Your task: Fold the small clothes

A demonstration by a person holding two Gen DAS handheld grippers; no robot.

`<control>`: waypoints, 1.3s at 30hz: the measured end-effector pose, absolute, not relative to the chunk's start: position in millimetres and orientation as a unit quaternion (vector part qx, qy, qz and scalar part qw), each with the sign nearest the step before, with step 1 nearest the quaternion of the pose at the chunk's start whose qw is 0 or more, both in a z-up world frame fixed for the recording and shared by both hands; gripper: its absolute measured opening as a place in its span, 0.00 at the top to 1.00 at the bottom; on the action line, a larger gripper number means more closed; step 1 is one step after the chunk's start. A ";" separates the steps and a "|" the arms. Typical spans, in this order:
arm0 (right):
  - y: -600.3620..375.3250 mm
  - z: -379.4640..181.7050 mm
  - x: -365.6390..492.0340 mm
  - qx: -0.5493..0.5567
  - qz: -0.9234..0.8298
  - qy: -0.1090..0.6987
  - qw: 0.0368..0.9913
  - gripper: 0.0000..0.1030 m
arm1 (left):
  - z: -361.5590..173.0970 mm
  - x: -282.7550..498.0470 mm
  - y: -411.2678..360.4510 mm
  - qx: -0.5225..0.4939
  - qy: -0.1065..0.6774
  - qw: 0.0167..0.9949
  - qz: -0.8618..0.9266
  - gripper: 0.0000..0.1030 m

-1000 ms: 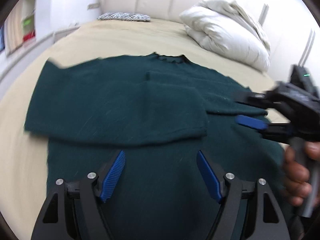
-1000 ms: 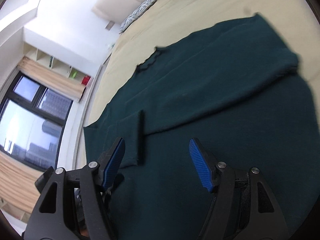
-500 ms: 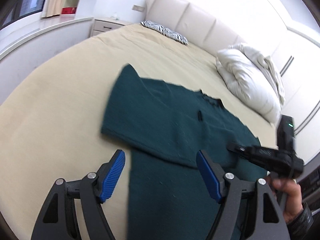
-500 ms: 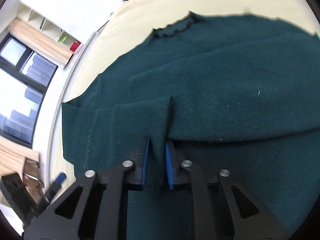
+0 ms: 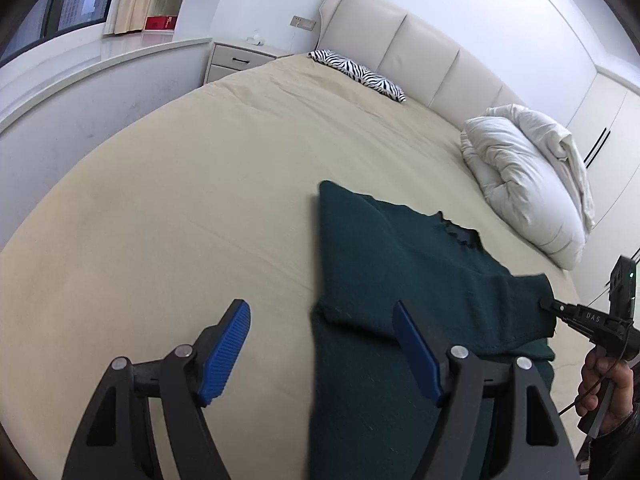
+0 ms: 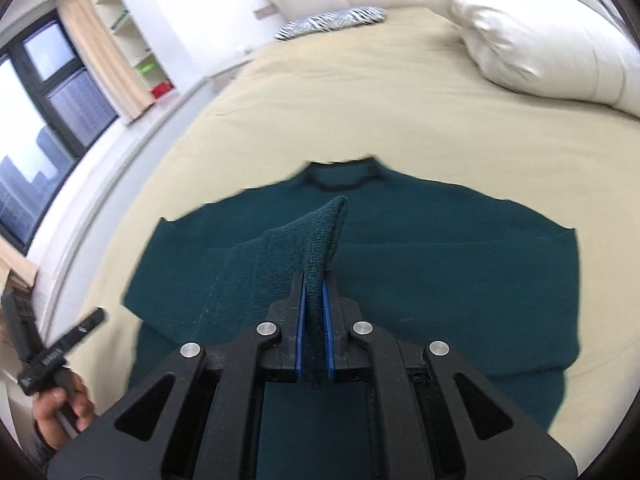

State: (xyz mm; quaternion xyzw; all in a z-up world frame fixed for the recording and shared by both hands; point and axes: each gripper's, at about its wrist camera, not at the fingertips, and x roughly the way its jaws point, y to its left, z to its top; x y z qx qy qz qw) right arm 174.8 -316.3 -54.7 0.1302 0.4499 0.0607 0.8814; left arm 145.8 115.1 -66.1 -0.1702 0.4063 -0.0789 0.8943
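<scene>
One claw (image 6: 314, 316) (right) pinches sweater cuff (image 6: 324, 236).

The sweater's (image 5: 400, 280) lower part runs off the left wrist view at 6 o'clock, and the left gripper's (image 5: 324, 352) right finger (image 5: 416, 350) covers a strip of it. In the right wrist view the hem is hidden behind the right gripper (image 6: 315, 308), whose blue pads show only as thin edges beside the pinched cuff (image 6: 320, 248). The collar (image 6: 340, 174) is smeared by motion blur. At 8 o'clock the left hand (image 6: 60, 416) is cut by the rim. The duvet (image 6: 540, 32) leaves the picture at 2 o'clock. The red thing (image 5: 161, 22) on the shelf, perhaps a box, is too small to tell.
</scene>
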 end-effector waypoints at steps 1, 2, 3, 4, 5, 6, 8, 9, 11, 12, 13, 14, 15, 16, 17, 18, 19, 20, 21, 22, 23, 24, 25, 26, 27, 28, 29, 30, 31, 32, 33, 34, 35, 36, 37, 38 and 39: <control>-330.9 -62.7 177.3 0.138 0.049 0.458 0.877 0.94 | -68.5 153.2 114.4 -0.165 0.410 0.894 -0.077 0.26; -340.2 -70.6 181.1 0.148 0.046 0.461 0.874 0.94 | -69.7 156.6 114.3 -0.161 0.412 0.894 -0.074 0.26; -352.0 -79.3 183.5 0.168 0.047 0.462 0.869 0.94 | -72.3 166.4 112.2 -0.152 0.417 0.894 -0.066 0.26; -359.2 -85.6 183.5 0.179 0.048 0.462 0.867 0.94 | -73.8 174.0 109.9 -0.146 0.420 0.894 -0.061 0.26; -363.8 -91.3 184.6 0.186 0.049 0.462 0.866 0.94 | -75.3 181.5 108.3 -0.140 0.421 0.894 -0.057 0.26; -365.6 -95.0 183.2 0.186 0.049 0.462 0.866 0.94 | -76.1 188.0 107.4 -0.135 0.421 0.896 -0.053 0.26; -366.9 -101.2 184.8 0.187 0.051 0.461 0.866 0.94 | -81.3 209.2 102.7 -0.124 0.428 0.894 -0.037 0.26; -367.7 -105.2 186.9 0.188 0.050 0.464 0.864 0.93 | -84.2 217.4 101.9 -0.125 0.431 0.893 -0.038 0.26; -370.7 -114.0 187.7 0.192 0.056 0.472 0.859 0.90 | -87.4 232.5 98.0 -0.117 0.434 0.892 -0.036 0.26; -372.9 -117.7 184.0 0.194 0.056 0.475 0.857 0.90 | -89.3 242.1 93.3 -0.104 0.437 0.893 -0.036 0.26; -376.6 -119.3 184.2 0.200 0.058 0.474 0.855 0.90 | -91.3 249.6 89.8 -0.095 0.442 0.891 -0.036 0.27; -378.5 -120.8 182.4 0.207 0.061 0.473 0.855 0.90 | -93.8 257.3 86.3 -0.090 0.448 0.889 -0.037 0.29; -381.4 -122.3 182.0 0.217 0.065 0.470 0.853 0.90 | -95.2 265.6 82.5 -0.085 0.450 0.888 -0.039 0.30; -380.4 -123.9 181.4 0.223 0.066 0.470 0.852 0.90 | -95.1 269.2 80.2 -0.081 0.449 0.889 -0.039 0.30; -382.7 -125.5 182.0 0.230 0.068 0.470 0.849 0.90 | -96.1 275.3 75.6 -0.072 0.450 0.889 -0.042 0.33; -385.9 -126.6 180.0 0.235 0.071 0.469 0.849 0.90 | -97.7 278.7 72.7 -0.067 0.454 0.888 -0.046 0.44; -386.8 -128.2 179.9 0.236 0.071 0.468 0.849 0.90 | -100.4 282.3 70.3 -0.062 0.459 0.885 -0.050 0.58; -385.9 -129.8 180.5 0.235 0.072 0.468 0.849 0.90 | -103.5 285.9 67.6 -0.054 0.465 0.882 -0.051 0.63; -383.5 -130.7 181.4 0.227 0.069 0.469 0.851 0.90 | -106.0 288.4 65.7 -0.046 0.467 0.881 -0.052 0.73; -380.3 -131.0 182.6 0.218 0.065 0.471 0.853 0.90 | -107.2 289.5 64.1 -0.041 0.469 0.881 -0.054 0.79; -378.1 -130.3 182.1 0.209 0.060 0.473 0.854 0.93 | -107.6 288.9 63.5 -0.037 0.468 0.881 -0.054 0.80; -375.7 -127.6 181.1 0.199 0.056 0.470 0.858 0.93 | -108.2 287.1 64.1 -0.034 0.464 0.884 -0.052 0.84; -372.0 -124.1 180.7 0.188 0.053 0.466 0.863 0.93 | -109.3 284.8 65.6 -0.033 0.460 0.886 -0.050 0.85; -368.5 -121.2 181.3 0.177 0.048 0.464 0.867 0.93 | -110.2 284.0 64.6 -0.033 0.457 0.887 -0.050 0.86; -365.4 -117.9 181.6 0.168 0.044 0.460 0.871 0.93 | -111.9 281.9 67.7 -0.038 0.454 0.889 -0.049 0.87; -363.6 -116.4 182.1 0.160 0.039 0.460 0.872 0.93 | -112.6 281.5 68.6 -0.040 0.453 0.889 -0.049 0.87; -363.6 -117.0 183.1 0.156 0.033 0.462 0.872 0.94 | -112.8 282.0 68.5 -0.040 0.453 0.889 -0.048 0.87; -364.5 -120.4 184.6 0.155 0.030 0.467 0.870 0.94 | -113.2 281.9 67.9 -0.036 0.453 0.890 -0.046 0.87; -366.7 -125.9 186.3 0.157 0.026 0.474 0.866 0.94 | -113.2 281.7 66.7 -0.033 0.451 0.891 -0.045 0.88; -367.8 -131.0 188.1 0.160 0.024 0.477 0.864 0.94 | -113.3 282.6 66.0 -0.030 0.450 0.891 -0.045 0.88; -371.2 -136.2 187.4 0.169 0.026 0.473 0.864 0.94 | -114.4 282.5 66.9 -0.030 0.450 0.892 -0.045 0.88; -373.5 -138.1 186.5 0.180 0.026 0.470 0.864 0.94 | -114.4 283.1 67.7 -0.033 0.449 0.892 -0.046 0.88; -375.7 -138.6 185.0 0.190 0.025 0.467 0.863 0.94 | -114.4 283.6 68.2 -0.035 0.448 0.892 -0.046 0.88; -375.3 -137.6 184.0 0.188 0.023 0.465 0.865 0.94 | -114.5 284.1 69.0 -0.035 0.449 0.891 -0.046 0.87; -374.7 -138.1 183.8 0.185 0.023 0.465 0.866 0.94 | -113.1 285.1 68.2 -0.037 0.449 0.892 -0.046 0.87; -374.0 -139.1 183.9 0.181 0.023 0.466 0.866 0.94 | -111.3 285.0 68.9 -0.040 0.447 0.892 -0.048 0.87; -374.0 -139.3 183.8 0.182 0.026 0.467 0.865 0.94 | -106.6 281.9 72.9 -0.052 0.443 0.893 -0.055 0.86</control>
